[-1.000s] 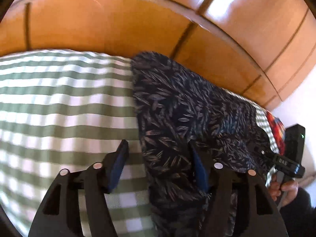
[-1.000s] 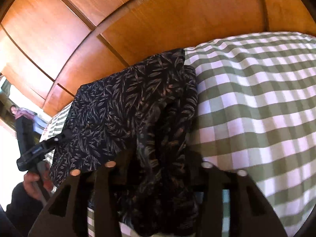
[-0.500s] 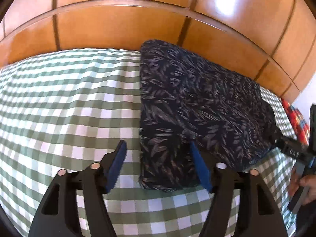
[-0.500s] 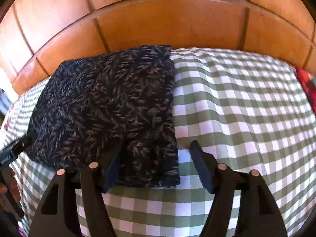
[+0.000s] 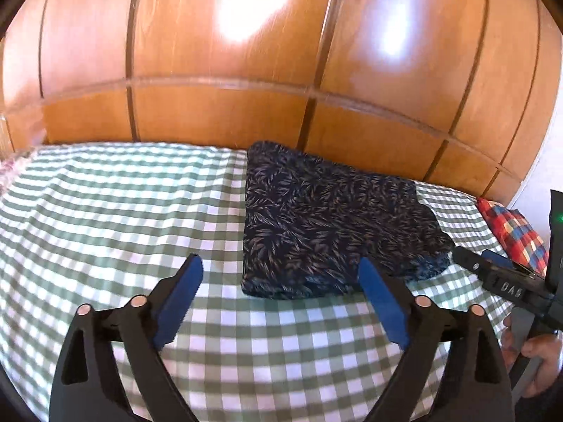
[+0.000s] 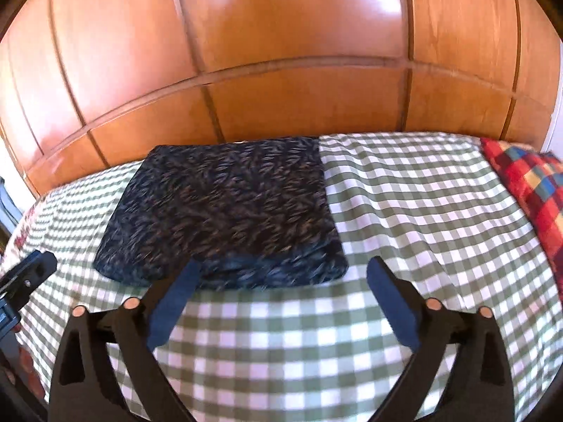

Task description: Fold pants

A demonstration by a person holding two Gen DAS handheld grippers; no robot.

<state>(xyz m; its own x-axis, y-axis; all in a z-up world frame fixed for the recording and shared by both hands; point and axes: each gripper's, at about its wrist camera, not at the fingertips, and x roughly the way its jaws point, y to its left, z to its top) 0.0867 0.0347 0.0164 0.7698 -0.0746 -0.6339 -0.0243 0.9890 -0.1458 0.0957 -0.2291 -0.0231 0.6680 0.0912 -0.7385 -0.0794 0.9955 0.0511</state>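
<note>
I have both tongs spread wide with nothing between the blue pads: the left gripper (image 5: 279,274) hangs above the green-checked bedspread (image 5: 105,211), and the right gripper (image 6: 283,276) does the same in its own view, touching no cloth. The pants (image 6: 225,207), dark with a leaf print, lie folded into a flat rectangle on the bedspread just ahead of both pairs of fingers, their far edge close against the wooden headboard (image 6: 281,70). From the left wrist view the pants (image 5: 327,225) sit ahead and to the right, with wide bare bedspread to their left. From the right wrist view open checked cloth runs rightward as far as a red plaid cushion (image 6: 531,190) at the edge.
</note>
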